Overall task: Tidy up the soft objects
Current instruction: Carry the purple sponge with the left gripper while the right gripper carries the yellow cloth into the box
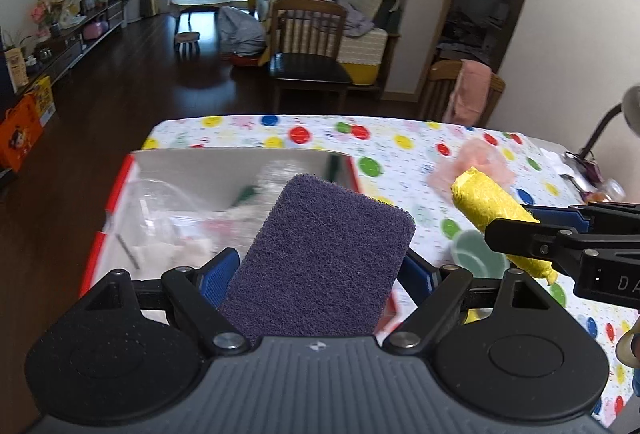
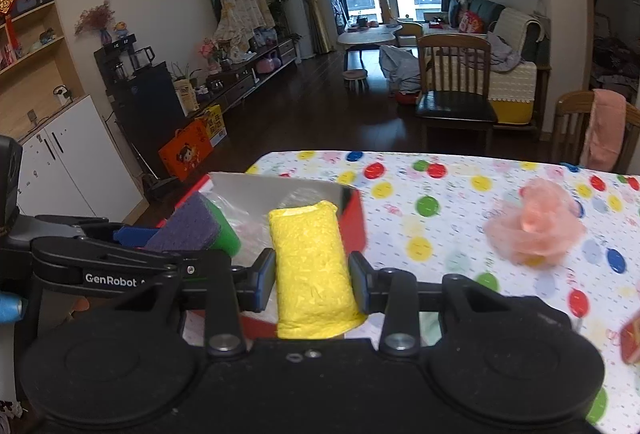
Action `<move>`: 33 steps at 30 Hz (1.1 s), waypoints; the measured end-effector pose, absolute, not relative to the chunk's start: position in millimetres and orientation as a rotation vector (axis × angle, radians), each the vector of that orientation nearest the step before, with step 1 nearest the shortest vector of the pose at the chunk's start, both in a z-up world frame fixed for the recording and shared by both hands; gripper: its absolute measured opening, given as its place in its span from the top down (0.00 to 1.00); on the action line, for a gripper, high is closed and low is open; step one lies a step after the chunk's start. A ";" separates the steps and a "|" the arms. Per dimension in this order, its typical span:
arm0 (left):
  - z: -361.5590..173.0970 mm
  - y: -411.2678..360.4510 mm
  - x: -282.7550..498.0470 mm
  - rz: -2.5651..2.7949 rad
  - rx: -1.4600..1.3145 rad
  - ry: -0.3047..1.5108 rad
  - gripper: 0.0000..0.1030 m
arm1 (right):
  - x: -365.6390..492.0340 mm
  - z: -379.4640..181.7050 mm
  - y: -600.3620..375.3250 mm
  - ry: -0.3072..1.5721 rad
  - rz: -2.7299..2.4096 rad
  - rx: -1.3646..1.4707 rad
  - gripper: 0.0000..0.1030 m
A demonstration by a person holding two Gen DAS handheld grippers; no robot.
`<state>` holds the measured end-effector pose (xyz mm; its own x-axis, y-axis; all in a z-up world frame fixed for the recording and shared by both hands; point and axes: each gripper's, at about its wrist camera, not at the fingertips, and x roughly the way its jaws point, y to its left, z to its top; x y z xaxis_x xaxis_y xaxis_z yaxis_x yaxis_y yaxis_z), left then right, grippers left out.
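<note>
Holding: left gripper (image 1: 320, 270) fingers clamped on purple scouring sponge (image 1: 324, 258), right gripper (image 2: 312, 282) on yellow sponge (image 2: 310, 270); long axes forward, red-rimmed box (image 1: 120, 178) just beyond, left nearer.

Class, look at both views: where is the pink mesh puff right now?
The pink mesh puff lies loose on the dotted tablecloth, right of the red-edged box, beyond the yellow sponge held in the right tongs.
</note>
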<state>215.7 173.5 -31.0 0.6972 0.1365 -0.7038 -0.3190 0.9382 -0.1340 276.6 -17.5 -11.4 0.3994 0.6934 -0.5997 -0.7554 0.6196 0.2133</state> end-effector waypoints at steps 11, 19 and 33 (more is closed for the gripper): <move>-46.2 246.4 210.7 0.343 -0.242 0.772 0.18 | 273.8 -23.9 52.4 0.735 0.905 -0.150 0.63; -67.7 292.2 225.0 0.399 -0.232 0.824 0.18 | 276.5 -44.7 93.5 0.761 0.883 -0.218 0.63; -98.4 301.9 244.5 0.380 -0.212 0.875 0.18 | 277.1 -89.8 139.3 0.799 0.833 -0.356 0.63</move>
<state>244.5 301.9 -98.4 0.5800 0.2368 -0.7794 -0.4081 0.9126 -0.0264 277.1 139.3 -89.8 0.4112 0.5190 -0.7493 -0.7704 0.6373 0.0187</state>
